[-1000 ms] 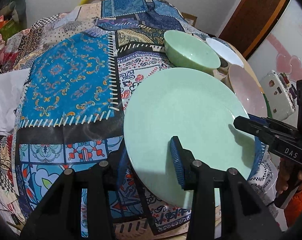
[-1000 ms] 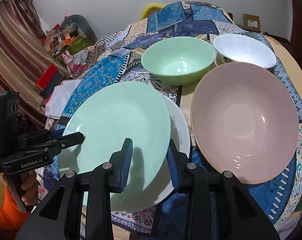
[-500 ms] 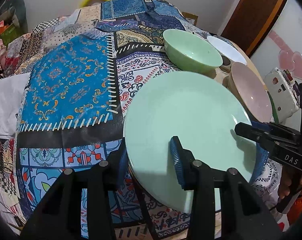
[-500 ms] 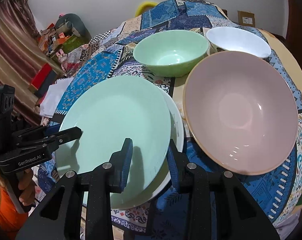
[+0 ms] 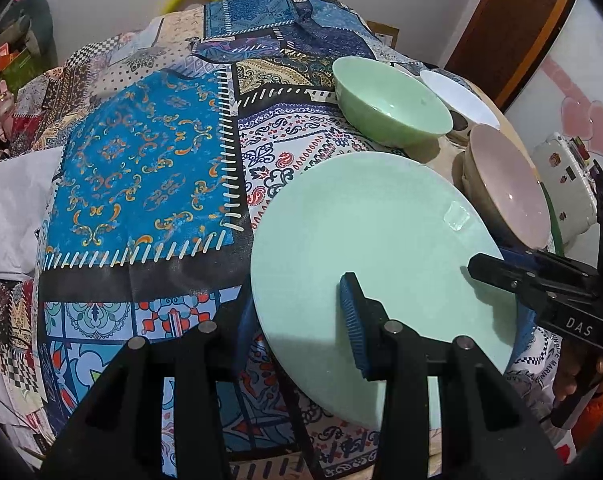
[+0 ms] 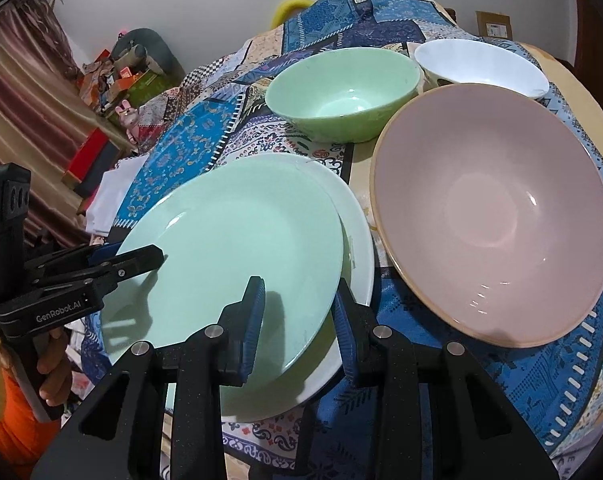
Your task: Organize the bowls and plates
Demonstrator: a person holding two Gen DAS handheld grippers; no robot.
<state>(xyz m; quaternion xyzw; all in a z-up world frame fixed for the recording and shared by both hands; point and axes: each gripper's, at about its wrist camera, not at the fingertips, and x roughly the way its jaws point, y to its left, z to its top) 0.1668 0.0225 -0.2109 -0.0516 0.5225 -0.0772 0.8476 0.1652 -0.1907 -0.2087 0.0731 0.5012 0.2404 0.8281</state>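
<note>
A mint-green plate (image 6: 229, 248) sits tilted atop a white plate (image 6: 357, 240), its edges clamped by both grippers; beside it lies a large pink bowl (image 6: 489, 216); behind stand a green bowl (image 6: 341, 92) and a white bowl (image 6: 481, 66), upright.

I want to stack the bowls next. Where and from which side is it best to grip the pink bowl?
Probably grip the pink bowl by its thin rim, nearest the right gripper, one finger inside and one outside. The wall flares wide and the near rim is unobstructed; the green bowl crowds its far side.
</note>
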